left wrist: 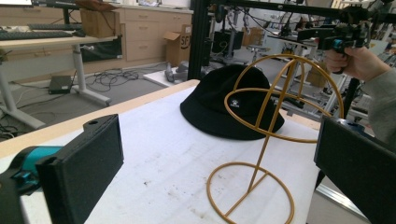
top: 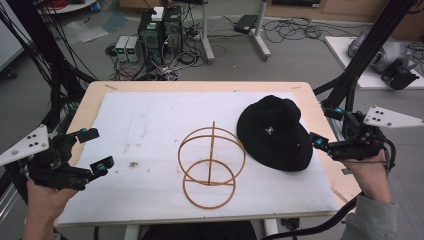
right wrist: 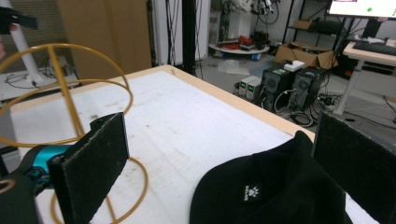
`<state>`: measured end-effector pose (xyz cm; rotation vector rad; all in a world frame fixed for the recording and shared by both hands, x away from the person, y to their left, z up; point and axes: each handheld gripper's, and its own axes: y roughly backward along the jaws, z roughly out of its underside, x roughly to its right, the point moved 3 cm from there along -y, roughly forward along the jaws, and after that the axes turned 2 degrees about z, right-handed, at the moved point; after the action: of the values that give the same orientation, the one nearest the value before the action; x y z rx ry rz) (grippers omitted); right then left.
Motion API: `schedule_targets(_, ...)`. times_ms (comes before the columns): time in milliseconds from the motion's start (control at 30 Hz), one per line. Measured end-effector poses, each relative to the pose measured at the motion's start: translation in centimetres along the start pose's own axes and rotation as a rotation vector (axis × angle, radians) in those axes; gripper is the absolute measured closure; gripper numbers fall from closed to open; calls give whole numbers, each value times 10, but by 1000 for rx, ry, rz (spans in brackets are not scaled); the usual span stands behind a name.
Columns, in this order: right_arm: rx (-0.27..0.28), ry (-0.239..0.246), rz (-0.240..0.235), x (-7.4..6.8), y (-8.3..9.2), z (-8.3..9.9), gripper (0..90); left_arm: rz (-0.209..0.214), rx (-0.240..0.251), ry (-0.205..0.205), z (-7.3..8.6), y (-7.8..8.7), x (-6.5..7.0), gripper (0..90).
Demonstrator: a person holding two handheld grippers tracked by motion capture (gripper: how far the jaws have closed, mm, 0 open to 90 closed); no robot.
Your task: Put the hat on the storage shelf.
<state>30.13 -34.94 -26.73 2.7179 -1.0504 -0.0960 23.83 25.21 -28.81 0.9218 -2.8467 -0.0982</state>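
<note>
A black bucket hat (top: 274, 131) with a small white logo lies flat on the right part of the white mat (top: 145, 125). To its left, mid-table, stands a gold wire hat stand (top: 212, 165) with a ring base and upright post. My left gripper (top: 98, 149) hovers open at the table's left edge, well apart from the stand. My right gripper (top: 326, 127) is open just right of the hat's brim. In the left gripper view the stand (left wrist: 275, 107) is in front of the hat (left wrist: 210, 105). In the right gripper view the hat (right wrist: 271, 191) lies low between the jaws, the stand (right wrist: 60, 88) at left.
The wooden table (top: 320, 105) rims the mat. Black frame poles (top: 372, 45) rise at the right and left sides. Computer towers (top: 160, 30) and cables sit on the floor beyond the far edge. The person's other hand and gripper (left wrist: 343, 37) show past the stand.
</note>
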Motion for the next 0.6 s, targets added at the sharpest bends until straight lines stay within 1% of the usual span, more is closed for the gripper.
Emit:
schedule_targets(33,-8,4,4,4,-6,-2,30,1,-1,2,0,0,0,17)
schedule_targets(100,-11,3,7,5,-9,-3,30,4,-2,7,1,0,0,17)
schedule_targets(167,-11,2,6,10,-17,-6,30,5,-6,3,2,1,0,17)
schedule_targets(267,-36,6,-1,16,-29,-9,30,7,-1,2,2,2,1,17)
schedule_targets(333,-47,14,6,21,-35,-9,30,10,-1,-2,2,3,2,17)
schedule_targets(400,-64,11,7,26,-41,-9,30,11,-3,0,2,4,2,17)
schedule_targets(467,-72,0,2,32,-46,-8,30,5,-7,0,3,4,1,17)
schedule_targets(533,-70,5,4,34,-48,-8,30,1,-6,7,4,6,0,17)
schedule_targets(600,-71,-3,4,38,-52,-8,30,-3,-7,7,5,6,-1,17)
